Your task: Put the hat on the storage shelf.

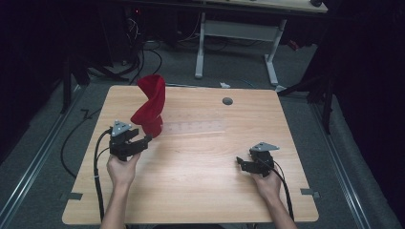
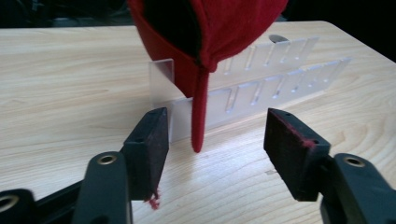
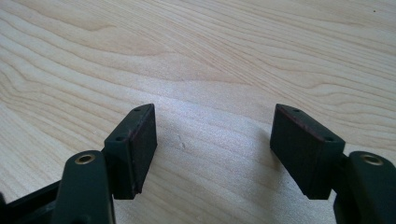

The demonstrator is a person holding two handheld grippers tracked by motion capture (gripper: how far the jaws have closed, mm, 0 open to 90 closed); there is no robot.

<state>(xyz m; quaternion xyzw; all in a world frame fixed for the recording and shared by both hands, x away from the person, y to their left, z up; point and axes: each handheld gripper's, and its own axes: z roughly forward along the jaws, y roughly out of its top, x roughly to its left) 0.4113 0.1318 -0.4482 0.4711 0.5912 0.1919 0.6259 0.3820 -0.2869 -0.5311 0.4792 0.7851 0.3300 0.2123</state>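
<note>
Red cap (image 2: 219, 32) propped on clear slotted rack (image 2: 261, 88) far-left on tabletop (image 1: 200, 162), slots plain in left gripper view, left tongs (image 2: 217, 149) agape just before it, right tongs (image 3: 212, 149) agape over bare wood

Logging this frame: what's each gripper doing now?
Left gripper: open, empty, facing the red cap.
Right gripper: open, empty.

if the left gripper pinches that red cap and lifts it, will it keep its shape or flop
The red cap looks like soft fabric, twisted and draped on the clear rack, so it would probably sag and flop. It likely weighs little. Lifting might drag or tip the thin rack if the cloth catches on it. The left gripper stands open, with red lint on its pads, hinting the cloth grips rather than slips.
</note>
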